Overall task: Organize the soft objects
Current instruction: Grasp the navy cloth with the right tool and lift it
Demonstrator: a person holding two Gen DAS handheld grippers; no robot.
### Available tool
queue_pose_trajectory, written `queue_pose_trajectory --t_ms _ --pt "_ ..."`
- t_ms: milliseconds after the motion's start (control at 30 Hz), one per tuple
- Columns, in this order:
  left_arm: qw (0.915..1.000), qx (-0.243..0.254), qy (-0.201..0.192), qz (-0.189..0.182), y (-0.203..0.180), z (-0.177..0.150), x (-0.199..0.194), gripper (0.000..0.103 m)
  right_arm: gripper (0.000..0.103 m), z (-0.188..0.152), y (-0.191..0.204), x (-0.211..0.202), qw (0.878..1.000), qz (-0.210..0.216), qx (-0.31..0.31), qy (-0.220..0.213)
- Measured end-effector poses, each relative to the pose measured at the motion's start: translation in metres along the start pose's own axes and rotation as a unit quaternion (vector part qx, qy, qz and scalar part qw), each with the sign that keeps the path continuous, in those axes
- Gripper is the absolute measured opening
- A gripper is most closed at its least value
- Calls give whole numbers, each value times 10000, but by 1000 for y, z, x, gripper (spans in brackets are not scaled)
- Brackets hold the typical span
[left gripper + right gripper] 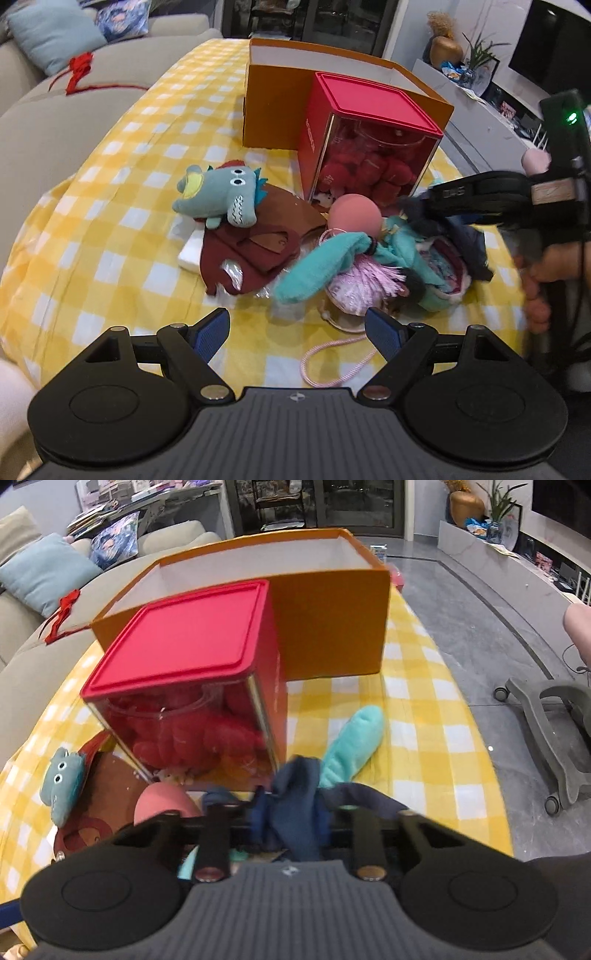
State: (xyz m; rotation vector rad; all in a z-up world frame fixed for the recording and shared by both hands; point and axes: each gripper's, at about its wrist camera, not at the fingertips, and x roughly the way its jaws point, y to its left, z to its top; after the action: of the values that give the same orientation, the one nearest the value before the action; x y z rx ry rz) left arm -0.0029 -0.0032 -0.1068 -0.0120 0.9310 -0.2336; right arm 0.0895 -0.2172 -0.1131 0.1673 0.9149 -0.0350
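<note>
Navy-blue crumpled cloth is what your right tool has pinched: its jaws are drawn nearly together with the fabric bunched between them, at the right-hand edge of the soft pile on the yellow-and-white checked worktop. The move ahead, as I judge it, turns on the open orange cardboard box, which stands beyond that tool, further along the way it points, behind the red-lidded clear container of red plush; the container sits between you and part of the box, so you would need to lift up and over or pass to its right. Your left tool hangs wide open and empty, close above the near edge of the pile, touching nothing, with the pink tasselled item and the teal plush ear just ahead. The grey-teal stuffed animal lies further off to its left on a maroon felt piece.
</note>
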Motion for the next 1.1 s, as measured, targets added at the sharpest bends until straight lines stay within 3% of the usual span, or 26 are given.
queue_pose_trajectory --t_ms 100,233,333,400,500,567,633,733,800,900,967,1100 --pt "9996 211 -126 131 -1 1 5 97 13 7 -10 -15 9993 206 288 -142" --pt "9983 258 -219 -471 -3 7 7 97 10 15 -20 -42 9959 413 467 -653" --pt "9962 478 -372 -629 -11 13 9 97 9 19 -29 -58 9921 615 598 -920" --pt "9955 612 -367 -616 -18 18 12 97 9 19 -33 -64 9895 743 702 -1019" --pt "9920 458 -292 -1141 -25 22 9 97 10 20 -36 -68 9900 807 618 -980" --pt "9869 396 -160 -1557 -35 21 8 97 20 22 -35 -56 9944 921 255 -445" --pt "9829 553 -116 -1750 -48 15 7 97 48 18 -38 -42 9965 777 257 -167" --pt "9813 796 -79 -1751 -67 10 9 97 66 19 -43 -21 9943 905 364 431" --pt "9820 836 37 -1694 -76 7 16 97 70 16 -41 -12 9941 798 350 646" --pt "9847 726 88 -1579 -86 4 26 94 70 14 -36 -4 9947 649 282 748" --pt "9904 315 -145 -1336 -85 1 29 93 67 13 -40 4 9929 744 395 834" --pt "9919 -26 -205 -1255 -91 0 37 93 40 12 -59 16 9869 778 945 1053"
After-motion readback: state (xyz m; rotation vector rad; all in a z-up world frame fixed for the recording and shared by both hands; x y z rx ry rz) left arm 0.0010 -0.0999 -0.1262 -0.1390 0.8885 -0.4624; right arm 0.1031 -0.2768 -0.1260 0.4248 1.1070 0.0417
